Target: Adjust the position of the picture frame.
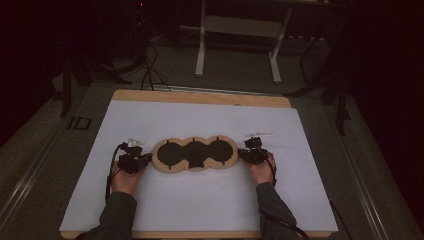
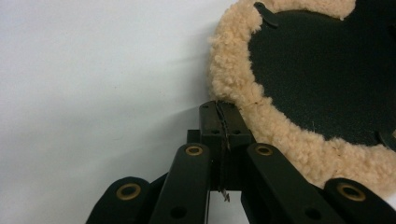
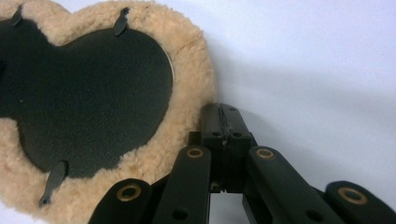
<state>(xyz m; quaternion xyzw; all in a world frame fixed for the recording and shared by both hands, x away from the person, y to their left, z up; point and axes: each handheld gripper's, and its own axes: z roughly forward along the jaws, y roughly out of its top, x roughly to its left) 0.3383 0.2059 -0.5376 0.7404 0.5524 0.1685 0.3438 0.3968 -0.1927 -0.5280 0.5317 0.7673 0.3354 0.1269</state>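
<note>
A three-lobed pad (image 1: 195, 154) with a tan fleece rim and black middle lies flat on the white tabletop (image 1: 200, 205). My left gripper (image 1: 149, 159) lies at the pad's left end. In the left gripper view its jaws (image 2: 219, 108) are pressed together, tips touching the fleece rim (image 2: 233, 79); I see no fleece between them. My right gripper (image 1: 241, 154) lies at the pad's right end. Its jaws (image 3: 223, 112) are likewise shut, right beside the fleece edge (image 3: 191, 84). Small black tabs (image 3: 120, 21) sit along the inner border of the black area.
The white sheet covers a wooden table whose far edge (image 1: 200, 96) shows. A person's hands and grey sleeves (image 1: 117, 210) come in from below. Beyond the table stand a white desk frame (image 1: 237, 45) and cables (image 1: 150, 70) on a dark floor.
</note>
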